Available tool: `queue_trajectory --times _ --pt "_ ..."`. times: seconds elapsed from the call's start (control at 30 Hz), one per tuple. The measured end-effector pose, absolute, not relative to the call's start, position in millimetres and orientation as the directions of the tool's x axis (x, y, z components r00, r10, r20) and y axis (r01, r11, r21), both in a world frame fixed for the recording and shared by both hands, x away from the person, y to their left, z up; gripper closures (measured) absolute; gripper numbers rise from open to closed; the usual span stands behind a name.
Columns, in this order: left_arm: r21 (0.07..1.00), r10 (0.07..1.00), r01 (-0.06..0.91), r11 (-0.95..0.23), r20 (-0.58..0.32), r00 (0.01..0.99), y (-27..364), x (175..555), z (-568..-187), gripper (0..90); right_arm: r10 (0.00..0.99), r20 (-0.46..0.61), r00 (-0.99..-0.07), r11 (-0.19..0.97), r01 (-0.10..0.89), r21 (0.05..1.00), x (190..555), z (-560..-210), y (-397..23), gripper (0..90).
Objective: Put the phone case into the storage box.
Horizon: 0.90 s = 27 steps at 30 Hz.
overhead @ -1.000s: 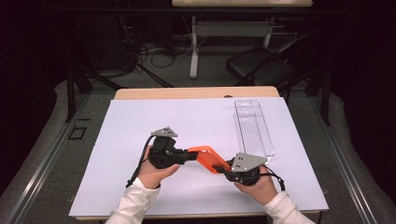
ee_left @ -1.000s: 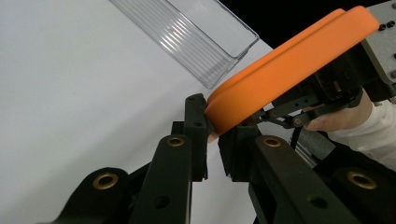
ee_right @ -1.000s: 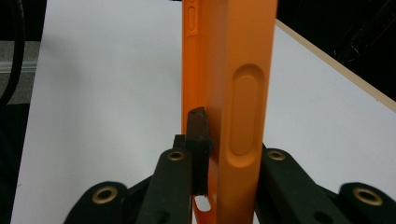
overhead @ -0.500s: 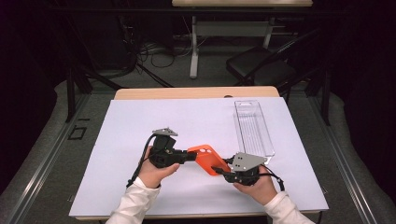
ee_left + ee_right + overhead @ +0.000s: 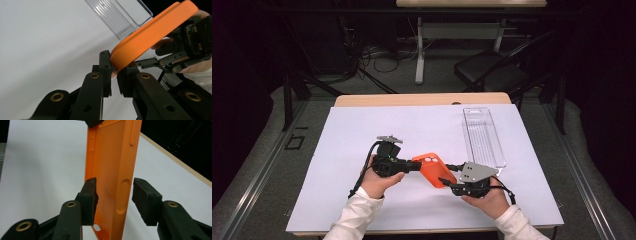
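An orange phone case [image 5: 432, 170] hangs just above the white sheet between my two grippers. My left gripper [image 5: 414, 164] is shut on the case's left end; in the left gripper view its pads [image 5: 106, 63] pinch the rim of the case [image 5: 152, 32]. My right gripper [image 5: 447, 182] sits at the case's other end. Its jaws have just been opening. In the right gripper view the case [image 5: 112, 157] stands between them, and the right pad [image 5: 145, 200] is clear of it, so the right gripper [image 5: 113, 192] is open.
A clear plastic tray [image 5: 482, 135] lies at the right of the white sheet [image 5: 362, 130], beyond my right hand. The sheet covers a wooden table [image 5: 422, 99]. A dark chair [image 5: 492, 75] and cables are on the floor behind.
The right gripper's jaws have spread apart off the orange case. Both hands and the case have stayed about where they were.
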State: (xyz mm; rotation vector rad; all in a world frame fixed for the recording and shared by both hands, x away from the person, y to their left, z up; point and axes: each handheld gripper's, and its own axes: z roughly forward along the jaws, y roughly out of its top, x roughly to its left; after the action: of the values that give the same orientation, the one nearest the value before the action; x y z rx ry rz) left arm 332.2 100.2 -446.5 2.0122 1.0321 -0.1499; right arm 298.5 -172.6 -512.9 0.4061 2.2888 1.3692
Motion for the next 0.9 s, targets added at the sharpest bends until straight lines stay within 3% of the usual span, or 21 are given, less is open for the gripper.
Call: queue_trajectory --times 0.3,0.9 --pt "0.602 0.652 0.724 -0.338 -0.404 0.641 103.2 341.6 -437.5 82.5 0.512 -0.22 -0.83 0.437 0.032 0.899 303.1 -498.3 -172.8 45.2" --pt "0.558 0.702 0.734 -0.388 -0.337 0.627 102.3 349.5 -418.3 82.4 0.564 -0.197 -0.802 0.45 0.098 0.888 310.5 -478.5 -168.3 44.4"
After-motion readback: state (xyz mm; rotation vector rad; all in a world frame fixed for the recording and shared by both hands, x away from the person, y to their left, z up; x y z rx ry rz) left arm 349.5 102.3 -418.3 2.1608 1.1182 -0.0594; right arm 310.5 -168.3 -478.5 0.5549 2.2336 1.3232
